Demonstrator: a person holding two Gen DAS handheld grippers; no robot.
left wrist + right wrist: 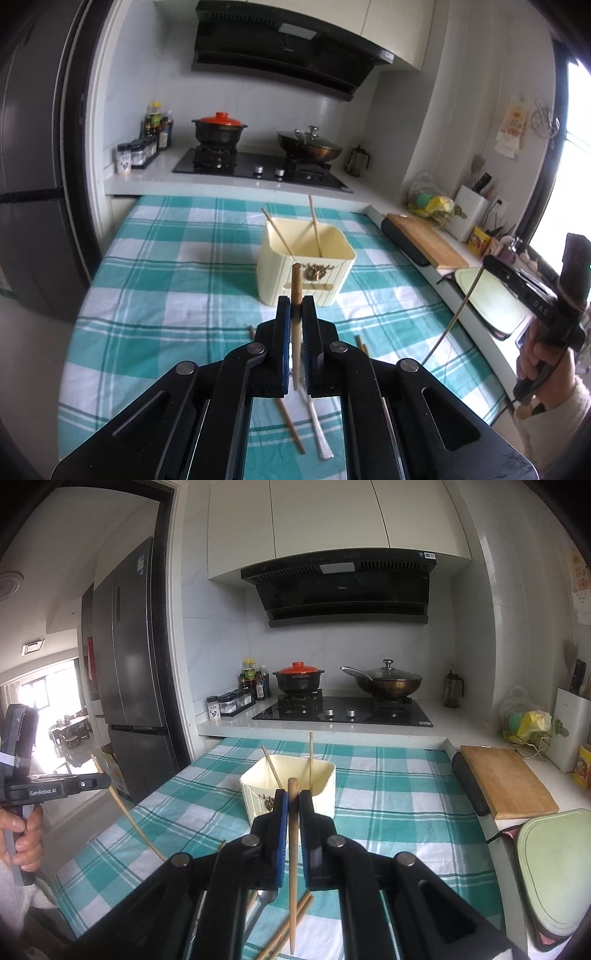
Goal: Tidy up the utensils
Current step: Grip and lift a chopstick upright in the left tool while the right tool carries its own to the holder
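Observation:
A cream holder box (275, 273) stands on the teal checked cloth (177, 280) with two thin chopsticks (314, 229) leaning in it. My left gripper (295, 304) is shut on a chopstick (296, 280) with a brown top and pale shaft, held upright just short of the box. My right gripper (293, 797) is shut on a wooden chopstick (293, 849), also upright in front of the holder (325, 797). Each gripper shows in the other's view, held by a hand: the right gripper (489, 263) and the left gripper (107, 781). Loose chopsticks (295, 919) and a white utensil (321, 435) lie on the cloth below.
Behind the cloth is a hob (258, 166) with a red-lidded pot (219, 127) and a lidded wok (310, 146). A wooden cutting board (506, 779), a pale green board (554, 867) and a knife block (569, 734) line the right counter. A dark fridge (136, 664) stands left.

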